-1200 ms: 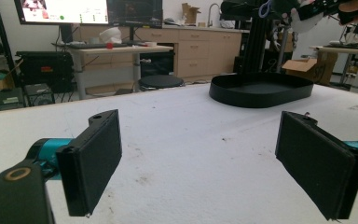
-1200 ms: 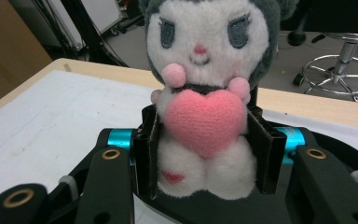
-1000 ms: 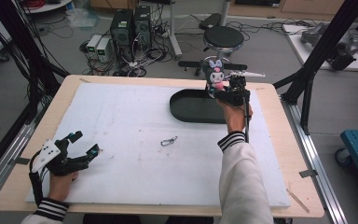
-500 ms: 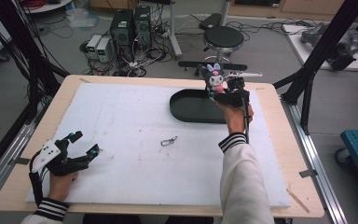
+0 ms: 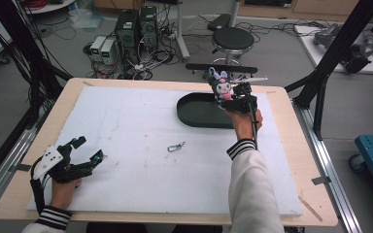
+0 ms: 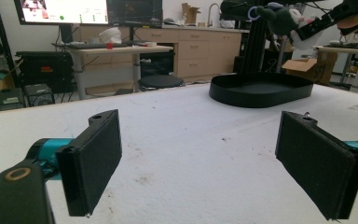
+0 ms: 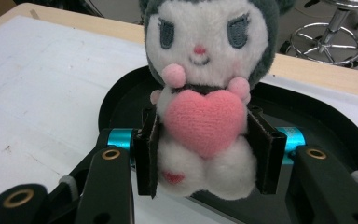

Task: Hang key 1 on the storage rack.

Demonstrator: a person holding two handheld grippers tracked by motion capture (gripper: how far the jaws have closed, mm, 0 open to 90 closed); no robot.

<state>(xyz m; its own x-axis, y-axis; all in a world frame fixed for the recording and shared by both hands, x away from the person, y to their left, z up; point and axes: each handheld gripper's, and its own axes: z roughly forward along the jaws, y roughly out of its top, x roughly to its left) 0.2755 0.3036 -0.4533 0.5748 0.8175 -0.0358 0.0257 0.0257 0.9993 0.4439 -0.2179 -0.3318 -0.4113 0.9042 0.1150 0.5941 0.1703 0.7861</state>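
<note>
- The left gripper (image 5: pixel 85 154) rests low at the near left corner of the desk (image 5: pixel 126 121), its jaws spread wide with nothing between them; in the left gripper view both black pads face each other over bare white surface.
- A small metal clip (image 5: pixel 176 146) lies alone mid-desk, well apart from both grippers.
- The black oval tray (image 5: pixel 194 110) sits toward the far right of the white surface.
- The right gripper (image 7: pixel 205 149) is raised above the tray's right end, jaws closed on the plush doll (image 7: pixel 205 93) at its lower body, one pad on each flank just behind the pink heart.
- The doll looks light and soft: its stuffing gives under the pads, so a grip on the torso seems safest, rather than on the ears or the heart, which would likely fold or slip.
- Being fuzzy rather than slick, it should not slide out easily, and a drop into the tray would hardly harm it.
</note>
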